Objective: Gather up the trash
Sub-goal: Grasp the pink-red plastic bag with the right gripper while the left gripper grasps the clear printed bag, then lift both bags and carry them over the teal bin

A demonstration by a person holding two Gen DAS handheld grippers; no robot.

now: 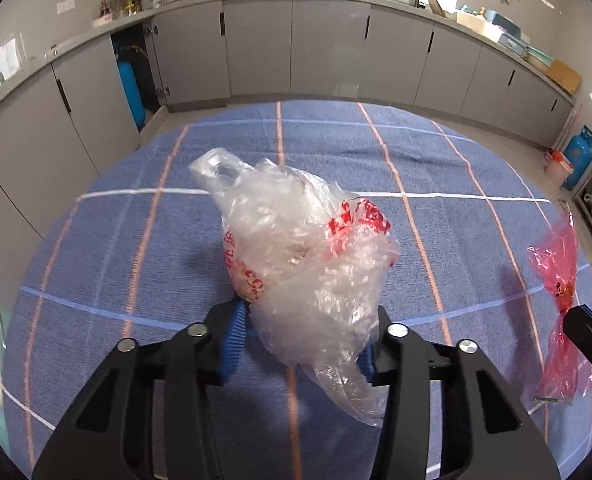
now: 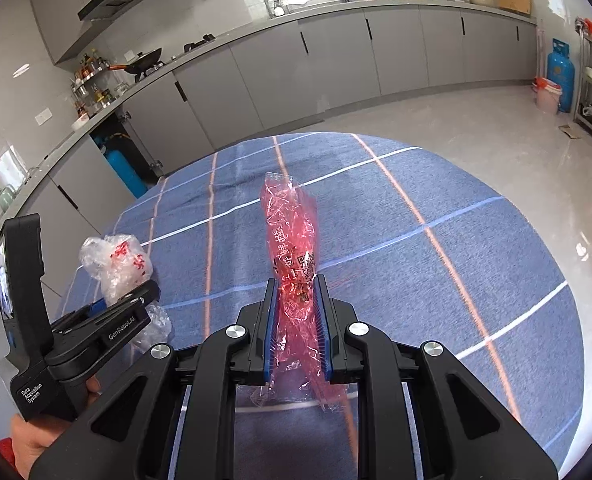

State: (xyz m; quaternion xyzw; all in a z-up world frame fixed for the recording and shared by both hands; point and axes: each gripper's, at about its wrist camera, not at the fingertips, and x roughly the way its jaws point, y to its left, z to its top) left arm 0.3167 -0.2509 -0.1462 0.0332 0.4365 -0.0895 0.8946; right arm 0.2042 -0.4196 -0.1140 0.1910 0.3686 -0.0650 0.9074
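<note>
While my left fingers [image 1: 301, 340] clamp the crumpled clear plastic bag with red print [image 1: 296, 248] at frame centre, above the blue checked cloth [image 1: 475, 168], my right fingers [image 2: 297, 328] pinch the crinkled red cellophane wrapper [image 2: 292, 240], mid-frame.

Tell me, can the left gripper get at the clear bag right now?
Probably yes. The clear bag already sits between the left gripper's blue pads, bulging out past them over the blue cloth, with nothing in the way. The right gripper is off to the side, shut on the red wrapper.
</note>
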